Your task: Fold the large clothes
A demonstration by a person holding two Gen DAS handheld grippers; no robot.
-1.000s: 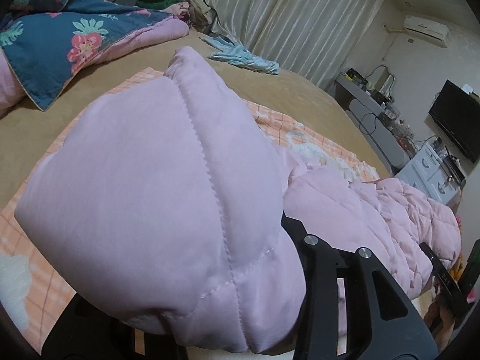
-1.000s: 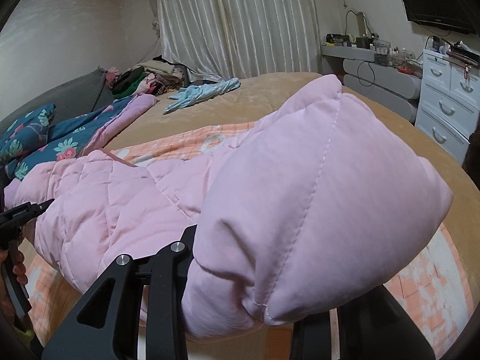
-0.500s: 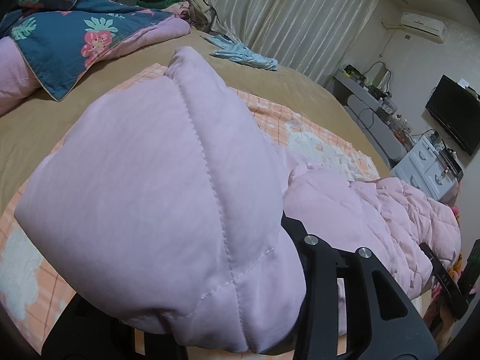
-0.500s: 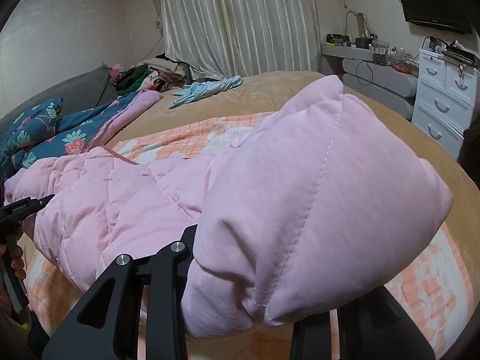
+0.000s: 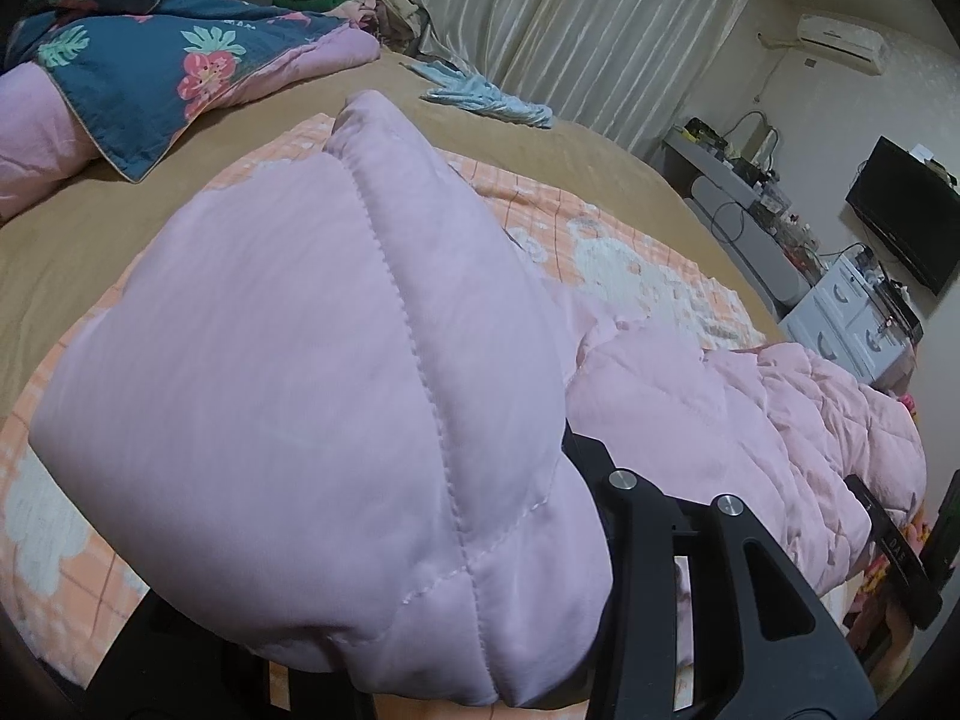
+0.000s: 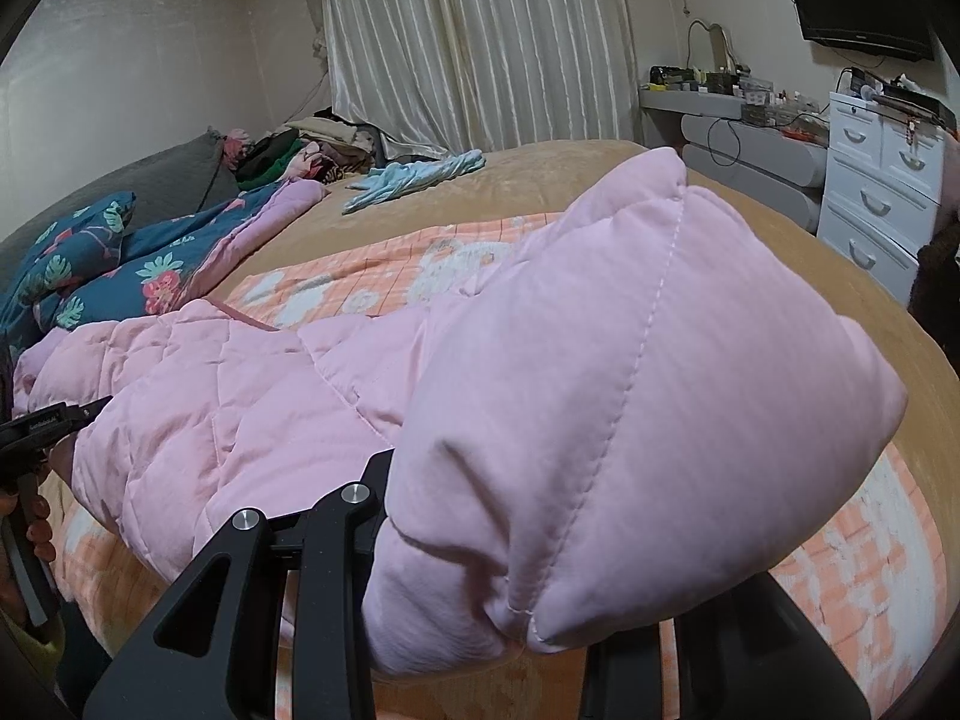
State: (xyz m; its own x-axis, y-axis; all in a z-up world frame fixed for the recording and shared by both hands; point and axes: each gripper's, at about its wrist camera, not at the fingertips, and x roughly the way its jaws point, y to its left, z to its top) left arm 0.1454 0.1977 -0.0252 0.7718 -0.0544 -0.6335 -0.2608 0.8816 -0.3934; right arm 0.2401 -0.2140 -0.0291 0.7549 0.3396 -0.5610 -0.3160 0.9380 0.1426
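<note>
The pink padded coat (image 5: pixel 312 372) is stretching across the orange checked blanket (image 6: pixel 372 276) on the bed (image 5: pixel 570 144); the left gripper (image 5: pixel 480 618) is clamping one puffy corner; the right gripper (image 6: pixel 498 588) is clamping another; a floral quilt (image 5: pixel 150 54) is lying beyond the coat.
</note>
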